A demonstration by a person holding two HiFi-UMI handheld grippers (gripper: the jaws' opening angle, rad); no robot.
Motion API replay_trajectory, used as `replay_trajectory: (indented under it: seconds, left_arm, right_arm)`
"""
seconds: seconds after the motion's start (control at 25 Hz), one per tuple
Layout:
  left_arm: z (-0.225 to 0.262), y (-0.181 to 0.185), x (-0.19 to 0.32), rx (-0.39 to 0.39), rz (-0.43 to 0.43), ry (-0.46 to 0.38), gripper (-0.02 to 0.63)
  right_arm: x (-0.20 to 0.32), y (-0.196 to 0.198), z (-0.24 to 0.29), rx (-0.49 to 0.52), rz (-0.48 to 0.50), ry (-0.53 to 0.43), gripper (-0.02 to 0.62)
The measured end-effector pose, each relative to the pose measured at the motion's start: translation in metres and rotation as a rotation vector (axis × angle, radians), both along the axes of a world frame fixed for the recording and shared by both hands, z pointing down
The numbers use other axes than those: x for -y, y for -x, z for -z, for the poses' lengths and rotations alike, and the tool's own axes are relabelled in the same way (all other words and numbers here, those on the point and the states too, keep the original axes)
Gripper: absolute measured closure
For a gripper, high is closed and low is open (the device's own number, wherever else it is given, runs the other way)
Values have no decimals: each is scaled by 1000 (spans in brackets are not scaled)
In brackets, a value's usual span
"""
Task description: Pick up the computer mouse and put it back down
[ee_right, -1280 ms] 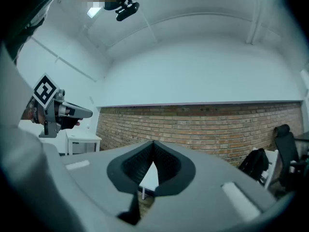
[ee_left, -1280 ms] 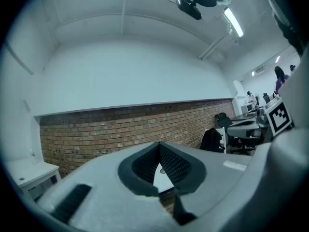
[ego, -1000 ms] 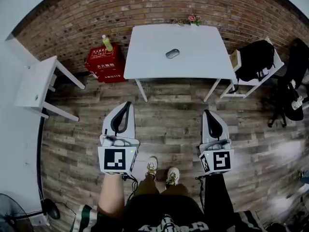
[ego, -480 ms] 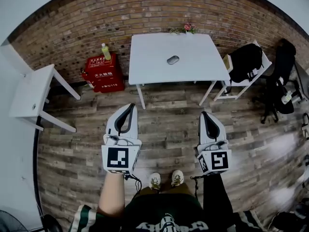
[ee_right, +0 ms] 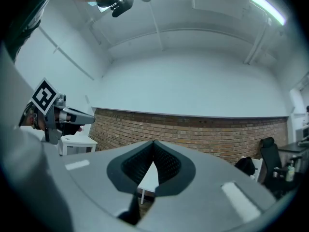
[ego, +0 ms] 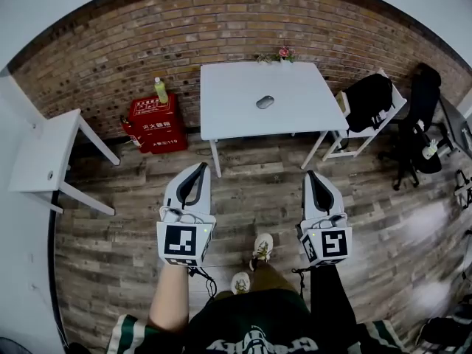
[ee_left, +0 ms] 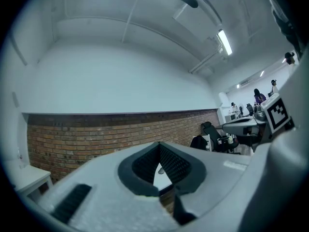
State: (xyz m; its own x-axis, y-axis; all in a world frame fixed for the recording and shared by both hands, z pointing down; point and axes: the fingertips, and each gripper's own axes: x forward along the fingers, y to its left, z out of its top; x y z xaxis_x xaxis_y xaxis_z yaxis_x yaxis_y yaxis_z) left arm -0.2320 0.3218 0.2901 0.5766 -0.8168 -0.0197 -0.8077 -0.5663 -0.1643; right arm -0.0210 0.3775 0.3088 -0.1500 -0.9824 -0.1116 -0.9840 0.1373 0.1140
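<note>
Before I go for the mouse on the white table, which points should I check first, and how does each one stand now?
1. Mouse lies free on the table: ok.
2. Left gripper and right gripper hold nothing: ok.
3. Jaws open for a grasp: not ok, both are shut.
4. Mouse within reach: not ok, the table stands well ahead of both grippers.
5. Way to the table: ok, the red box and the chair stand at its sides.
</note>
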Motion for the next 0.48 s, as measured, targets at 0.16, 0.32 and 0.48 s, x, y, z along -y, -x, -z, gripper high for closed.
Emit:
replay_trajectory:
  seconds: [0.16, 0.32, 0.48]
  left_arm:
    - [-5, 0, 14, 3, -8, 7, 601]
    - [-17, -10, 37, 23, -12, 17, 601]
    - [-26, -24, 67, 37, -18, 22, 601]
  right_arm:
    - [14, 2, -6, 5, 1, 5, 581]
    - [40, -9, -13, 16, -12, 7, 580]
    - [72, -24, -18, 67, -11, 10, 503]
